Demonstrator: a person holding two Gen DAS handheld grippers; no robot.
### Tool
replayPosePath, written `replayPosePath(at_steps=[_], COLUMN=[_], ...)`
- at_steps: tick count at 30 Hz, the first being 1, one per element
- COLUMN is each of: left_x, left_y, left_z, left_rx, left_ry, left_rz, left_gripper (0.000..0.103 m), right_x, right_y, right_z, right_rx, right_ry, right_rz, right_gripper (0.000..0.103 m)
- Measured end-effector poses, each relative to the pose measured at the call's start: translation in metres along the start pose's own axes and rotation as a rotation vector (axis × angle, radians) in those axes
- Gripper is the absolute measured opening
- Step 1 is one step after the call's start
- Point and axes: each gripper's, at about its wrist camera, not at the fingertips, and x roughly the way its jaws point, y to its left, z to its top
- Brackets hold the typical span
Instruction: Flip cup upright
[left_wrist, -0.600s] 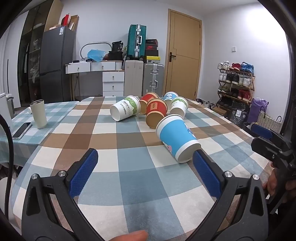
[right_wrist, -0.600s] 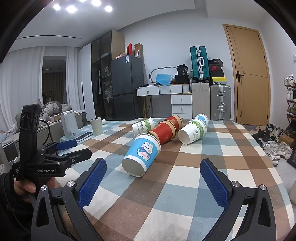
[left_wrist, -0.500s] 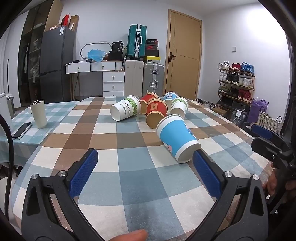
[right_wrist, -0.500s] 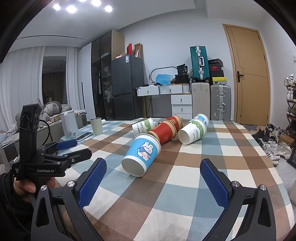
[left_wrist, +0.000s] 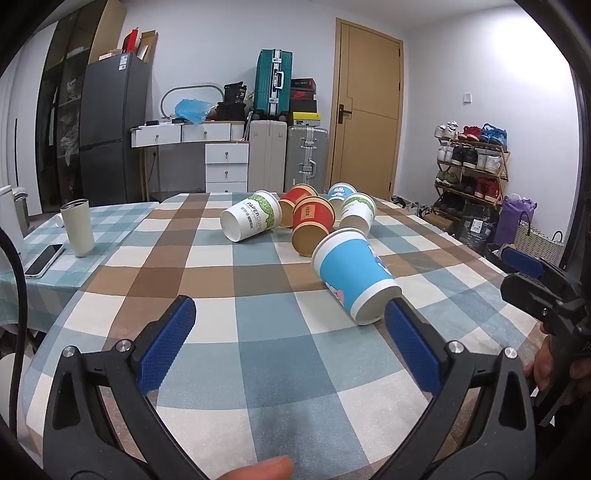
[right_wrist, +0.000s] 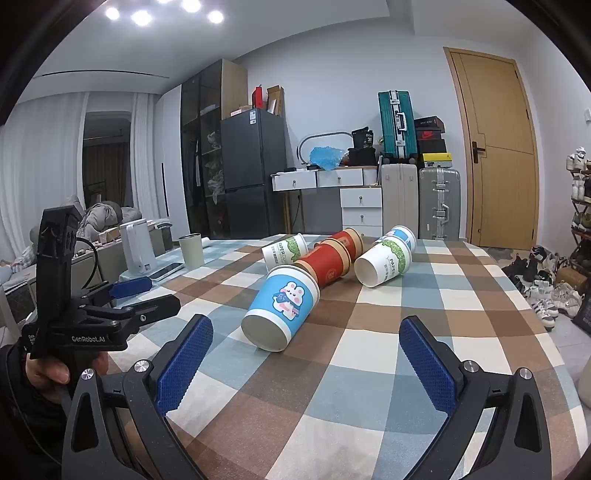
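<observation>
Several paper cups lie on their sides on the checked tablecloth (left_wrist: 258, 354). Nearest is a blue cup with a rabbit print (left_wrist: 352, 273), also in the right wrist view (right_wrist: 282, 306), its base toward me. Behind it lie two red cups (left_wrist: 312, 225), two white-and-green cups (left_wrist: 251, 219) and another blue cup (left_wrist: 338, 192). My left gripper (left_wrist: 290, 332) is open and empty, just short of the blue cup, which lies ahead to its right. My right gripper (right_wrist: 306, 347) is open and empty, with the blue cup just beyond its fingers.
A beige tumbler (left_wrist: 77, 227) and a phone (left_wrist: 44, 258) sit at the table's left side, with a white kettle (right_wrist: 138, 251) beyond. Suitcases, drawers, a fridge and a door stand behind the table. A shoe rack (left_wrist: 469, 166) is at the right.
</observation>
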Motion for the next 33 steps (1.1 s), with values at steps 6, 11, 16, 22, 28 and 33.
replayPosePath(at_steps=[6, 11, 16, 22, 28, 33], left_x=[0.0000, 0.0040, -0.0001, -0.0018, -0.0014, -0.0015], left_y=[-0.0006, -0.0010, 0.0000, 0.0005, 0.0010, 0.0008], left_z=[-0.0002, -0.0001, 0.0015, 0.0010, 0.0012, 0.0009], left_rx=[0.000, 0.000, -0.008, -0.006, -0.007, -0.008], left_ry=[0.002, 0.003, 0.001, -0.001, 0.002, 0.000], left_rz=[0.001, 0.000, 0.011, 0.011, 0.009, 0.010], left_gripper=[0.102, 0.102, 0.102, 0.102, 0.102, 0.102], right_x=[0.0005, 0.0007, 0.0002, 0.0003, 0.0005, 0.0003], right_y=[-0.0002, -0.0006, -0.0008, -0.0008, -0.0026, -0.0030], right_z=[-0.0002, -0.0001, -0.0001, -0.0003, 0.0004, 0.0005], right_rx=[0.001, 0.001, 0.003, 0.003, 0.004, 0.004], right_ry=[-0.001, 0.001, 0.000, 0.000, 0.000, 0.000], right_rz=[0.001, 0.001, 0.000, 0.000, -0.002, -0.003], right_gripper=[0.103, 0.103, 0.103, 0.103, 0.103, 0.103])
